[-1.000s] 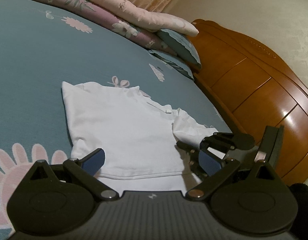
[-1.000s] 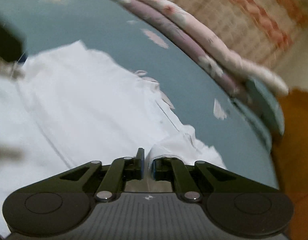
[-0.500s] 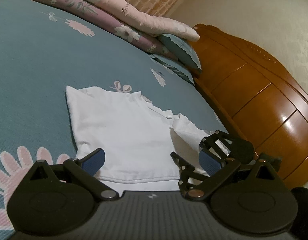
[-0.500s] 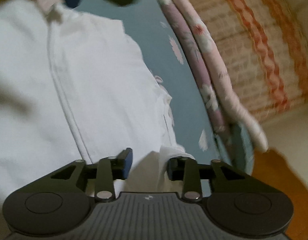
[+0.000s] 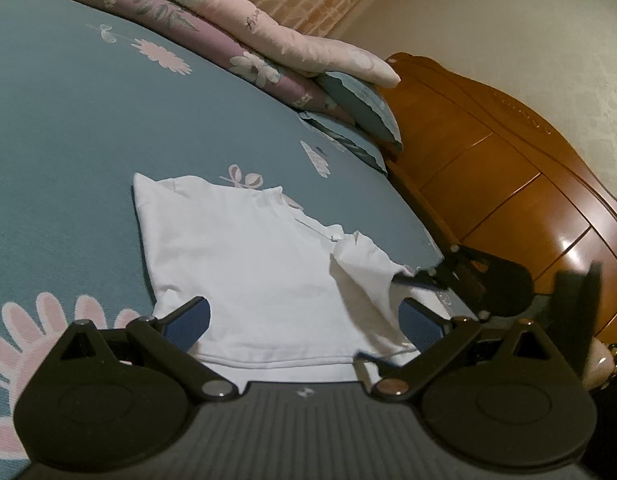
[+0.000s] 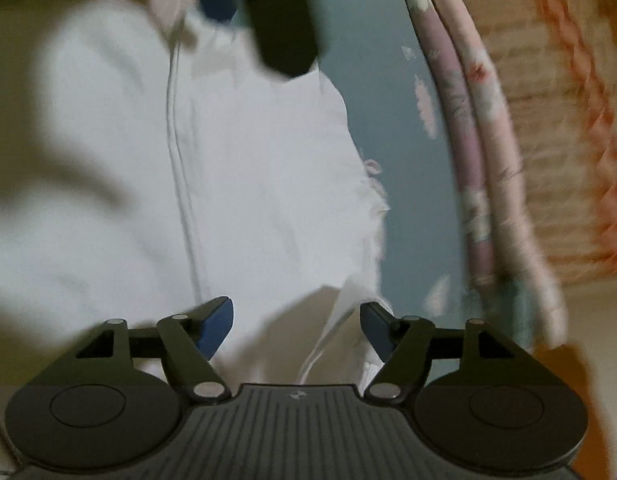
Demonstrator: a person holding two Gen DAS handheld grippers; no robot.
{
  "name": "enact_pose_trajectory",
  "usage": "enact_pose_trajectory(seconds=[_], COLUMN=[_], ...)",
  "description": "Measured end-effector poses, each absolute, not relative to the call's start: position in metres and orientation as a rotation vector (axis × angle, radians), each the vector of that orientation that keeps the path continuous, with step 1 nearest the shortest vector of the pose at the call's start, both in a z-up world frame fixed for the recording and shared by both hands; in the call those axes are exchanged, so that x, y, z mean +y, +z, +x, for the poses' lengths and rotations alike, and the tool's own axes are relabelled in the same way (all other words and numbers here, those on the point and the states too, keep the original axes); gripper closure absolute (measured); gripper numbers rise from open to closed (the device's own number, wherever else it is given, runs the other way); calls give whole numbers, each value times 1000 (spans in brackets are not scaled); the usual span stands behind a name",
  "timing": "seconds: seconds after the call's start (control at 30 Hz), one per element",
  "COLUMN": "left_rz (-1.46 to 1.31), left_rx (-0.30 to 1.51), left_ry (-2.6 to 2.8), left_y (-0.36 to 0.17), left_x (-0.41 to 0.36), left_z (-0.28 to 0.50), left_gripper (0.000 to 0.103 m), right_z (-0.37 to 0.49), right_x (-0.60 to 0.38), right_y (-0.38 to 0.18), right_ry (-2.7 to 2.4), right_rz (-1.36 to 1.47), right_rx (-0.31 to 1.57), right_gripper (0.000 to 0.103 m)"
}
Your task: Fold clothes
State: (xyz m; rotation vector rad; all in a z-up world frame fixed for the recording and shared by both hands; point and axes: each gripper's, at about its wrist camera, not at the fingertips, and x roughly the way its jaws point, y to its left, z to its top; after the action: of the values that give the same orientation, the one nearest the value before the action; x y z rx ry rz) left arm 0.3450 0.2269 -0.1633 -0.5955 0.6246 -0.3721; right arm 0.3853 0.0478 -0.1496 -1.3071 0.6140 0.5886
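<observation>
a white shirt (image 5: 244, 264) lies folded on the blue flowered bed (image 5: 68, 128), filling the centre of the left wrist view, with one sleeve (image 5: 364, 276) lifted in a loose peak toward the right. the left gripper (image 5: 304, 320) hangs over the shirt's near hem, fingers spread wide and holding nothing. the right gripper (image 6: 296, 326) is also spread apart, the raised sleeve standing loose between its blue pads (image 6: 214, 326) in the blurred right wrist view. folded quilts (image 5: 212, 32) sit in the upper left of the frame, a wooden headboard (image 5: 508, 184) at right.
</observation>
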Motion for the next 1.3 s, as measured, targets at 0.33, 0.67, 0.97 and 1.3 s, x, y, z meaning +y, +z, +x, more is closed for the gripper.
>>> enact_pose_trajectory(seconds=[0.33, 0.67, 0.97, 1.3], left_rz=[-602, -596, -591, -607], left_rx=[623, 633, 640, 621], left_ry=[-374, -370, -364, -340], left_y=[-163, -165, -166, -164], left_x=[227, 226, 226, 235], left_z=[345, 345, 346, 344], left_gripper=[3, 3, 3, 3], right_z=[372, 425, 483, 496], right_x=[-5, -110, -159, -118], right_y=[-127, -125, -157, -133], right_ry=[755, 596, 498, 631], right_rz=[-747, -17, 471, 481], right_rx=[880, 937, 981, 967], right_gripper=[26, 19, 17, 16])
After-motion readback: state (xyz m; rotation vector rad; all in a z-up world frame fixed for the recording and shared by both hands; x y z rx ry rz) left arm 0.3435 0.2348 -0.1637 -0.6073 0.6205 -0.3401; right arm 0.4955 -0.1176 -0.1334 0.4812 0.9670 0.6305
